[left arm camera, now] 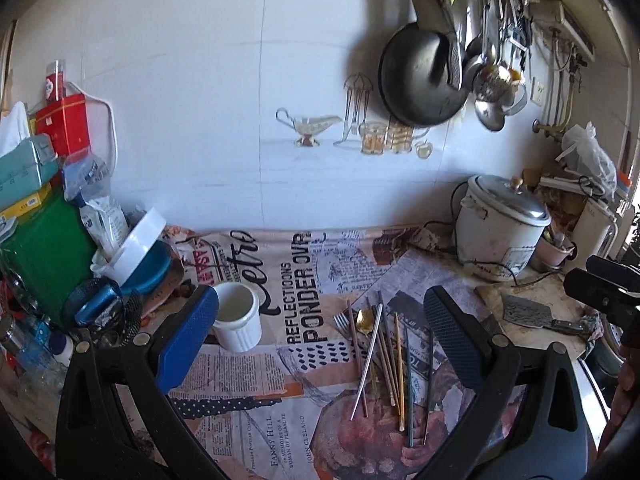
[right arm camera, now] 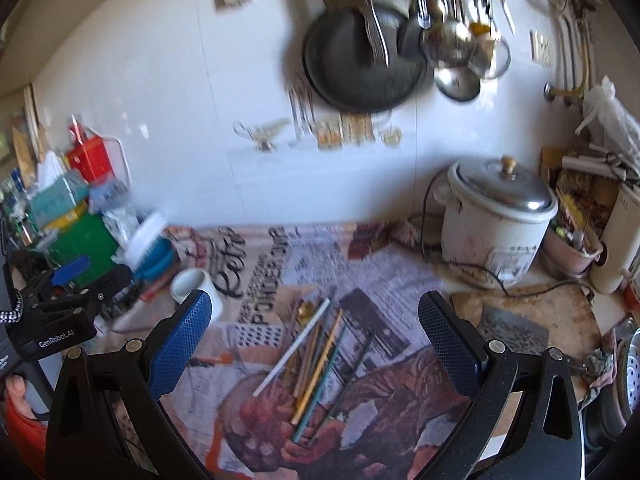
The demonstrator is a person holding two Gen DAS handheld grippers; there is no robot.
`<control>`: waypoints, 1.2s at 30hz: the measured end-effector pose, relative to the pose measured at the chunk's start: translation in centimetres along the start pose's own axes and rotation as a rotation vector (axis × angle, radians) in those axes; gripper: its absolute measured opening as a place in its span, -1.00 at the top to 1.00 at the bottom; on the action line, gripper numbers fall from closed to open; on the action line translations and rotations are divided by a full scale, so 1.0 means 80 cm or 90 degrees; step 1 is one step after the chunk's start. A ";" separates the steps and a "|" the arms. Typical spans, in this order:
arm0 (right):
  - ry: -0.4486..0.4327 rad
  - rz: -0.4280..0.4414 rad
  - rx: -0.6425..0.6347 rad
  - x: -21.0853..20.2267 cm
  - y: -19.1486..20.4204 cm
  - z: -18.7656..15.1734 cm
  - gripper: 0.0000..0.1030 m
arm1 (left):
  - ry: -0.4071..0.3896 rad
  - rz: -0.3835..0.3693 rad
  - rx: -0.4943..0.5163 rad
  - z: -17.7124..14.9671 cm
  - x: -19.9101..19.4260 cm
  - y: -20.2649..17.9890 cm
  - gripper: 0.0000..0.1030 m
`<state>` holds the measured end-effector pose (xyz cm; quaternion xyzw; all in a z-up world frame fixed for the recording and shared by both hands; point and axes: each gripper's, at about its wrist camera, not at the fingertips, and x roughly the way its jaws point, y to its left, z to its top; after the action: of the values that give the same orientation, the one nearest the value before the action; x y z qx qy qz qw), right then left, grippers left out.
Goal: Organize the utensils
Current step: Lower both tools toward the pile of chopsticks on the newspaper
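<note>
A pile of utensils (left arm camera: 384, 356) lies on the newspaper-print cloth: several chopsticks, a silver straw, a gold spoon and a fork. The pile also shows in the right wrist view (right arm camera: 320, 356). A white ribbed cup (left arm camera: 237, 322) stands empty to the left of the pile, also seen in the right wrist view (right arm camera: 196, 286). My left gripper (left arm camera: 320, 340) is open and empty, above the cloth between cup and pile. My right gripper (right arm camera: 316, 344) is open and empty, above the pile. The right gripper's body shows at the right edge of the left wrist view (left arm camera: 604, 284).
A white rice cooker (left arm camera: 500, 224) stands at the back right. A cleaver (left arm camera: 532, 312) lies on a cutting board (left arm camera: 560, 300) on the right. Boxes, bags and a blue bowl (left arm camera: 148, 268) crowd the left side. A black pan (left arm camera: 420, 76) and ladles hang on the wall.
</note>
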<state>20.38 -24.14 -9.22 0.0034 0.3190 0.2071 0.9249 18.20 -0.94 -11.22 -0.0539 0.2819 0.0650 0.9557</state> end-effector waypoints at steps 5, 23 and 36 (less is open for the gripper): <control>0.098 -0.029 -0.001 0.069 -0.034 -0.021 -1.00 | 0.093 0.022 -0.007 -0.026 0.079 -0.014 -1.00; 0.402 -0.002 0.091 0.257 -0.123 -0.108 -0.12 | 0.391 -0.026 -0.014 -0.129 0.288 -0.063 -0.24; 0.471 0.092 0.063 0.288 -0.095 -0.133 0.33 | 0.426 -0.081 -0.003 -0.116 0.363 -0.092 0.52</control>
<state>33.35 -23.55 -32.28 -0.0046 0.6397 0.2437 0.7290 38.56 -6.77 -34.33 -0.0922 0.5755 -0.0156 0.8124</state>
